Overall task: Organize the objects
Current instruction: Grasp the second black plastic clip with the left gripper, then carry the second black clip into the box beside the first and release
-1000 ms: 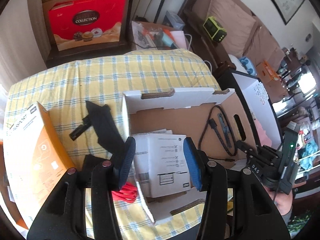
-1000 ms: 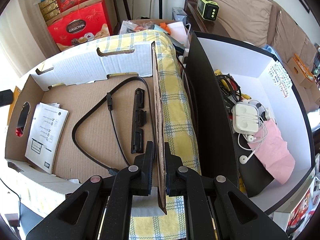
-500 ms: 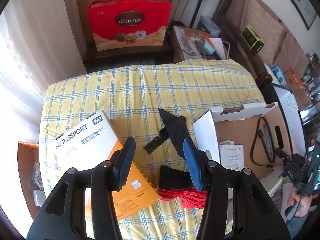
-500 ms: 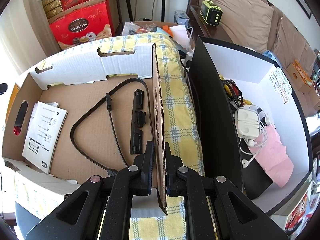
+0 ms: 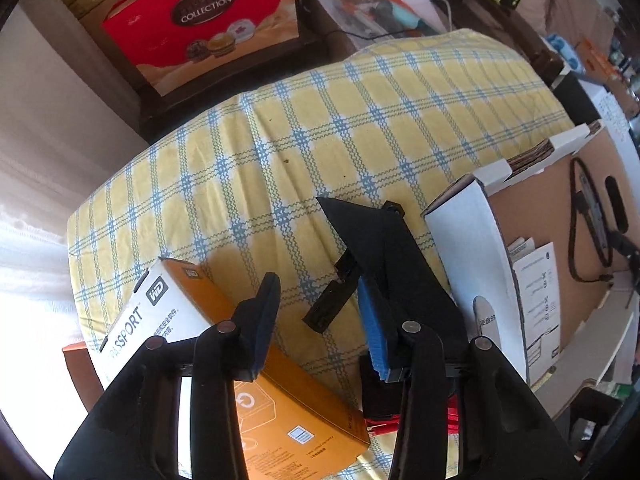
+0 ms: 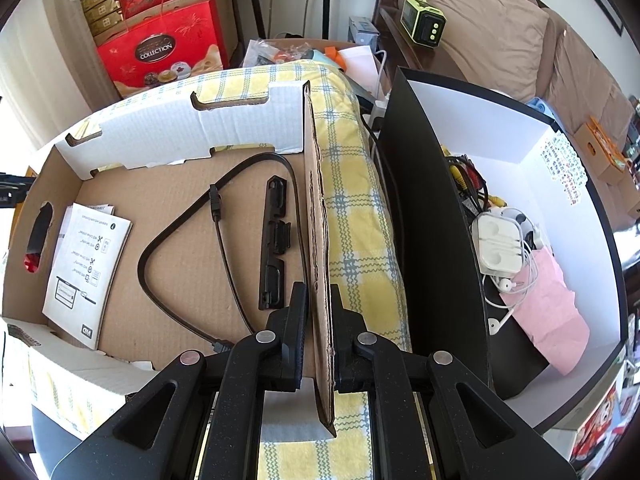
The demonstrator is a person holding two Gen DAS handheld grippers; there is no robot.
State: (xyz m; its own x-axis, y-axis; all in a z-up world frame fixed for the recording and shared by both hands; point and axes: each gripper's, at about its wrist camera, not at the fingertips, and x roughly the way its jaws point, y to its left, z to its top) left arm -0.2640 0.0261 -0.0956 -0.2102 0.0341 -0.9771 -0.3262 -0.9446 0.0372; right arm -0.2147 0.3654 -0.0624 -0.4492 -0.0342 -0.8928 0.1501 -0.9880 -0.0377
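Observation:
My left gripper points down at the yellow checked cloth, its jaws closing. A small black plastic bar lies below the gap; the pads do not touch it. A flat black piece lies beside the blue right pad. The orange and white hard-drive box sits under the left finger. My right gripper is shut on the side wall of the open cardboard box. Inside the box lie a black cable, a black strip and a leaflet.
A red cable shows under the left gripper's right finger. A black and white bin to the right holds earphones, cables and a pink cloth. A red gift bag stands behind the table; a sofa lies far right.
The left gripper swung left from over the cardboard box to the black pieces and the hard-drive box, sank lower, and its jaws narrowed. The right gripper kept still on the wall.

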